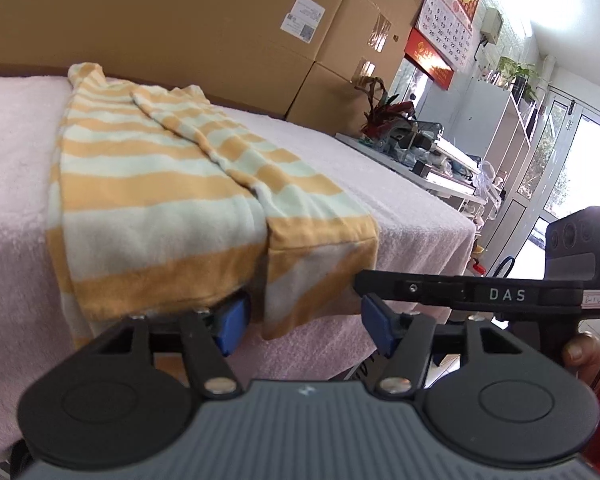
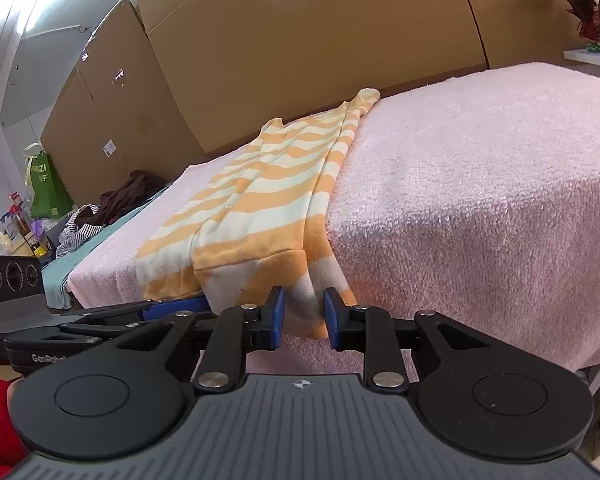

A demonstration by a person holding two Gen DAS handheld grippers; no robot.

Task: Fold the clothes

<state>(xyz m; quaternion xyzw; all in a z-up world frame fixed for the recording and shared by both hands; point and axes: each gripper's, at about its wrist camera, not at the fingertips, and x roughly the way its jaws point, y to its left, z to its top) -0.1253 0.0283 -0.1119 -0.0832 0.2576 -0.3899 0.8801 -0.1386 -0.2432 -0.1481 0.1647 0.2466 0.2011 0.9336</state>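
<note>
Left wrist: one striped garment (image 1: 160, 184); left gripper (image 1: 302, 322) and right gripper (image 2: 303, 316) both released.

Cardboard boxes (image 1: 204, 28) stood behind the pink blanket (image 2: 480, 200); right of the boxes hung a calendar (image 1: 450, 20), below it a plant (image 1: 380, 108); left of the blanket lay dark clothes (image 2: 132, 196) and a green bag (image 2: 46, 188)

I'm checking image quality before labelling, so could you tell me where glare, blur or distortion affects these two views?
Left wrist view: the glass door is blown out white, and the striped garment has a soft, blurred near hem. Right wrist view: even lighting, fisheye bending the cardboard boxes, with glare at the upper left corner.
</note>
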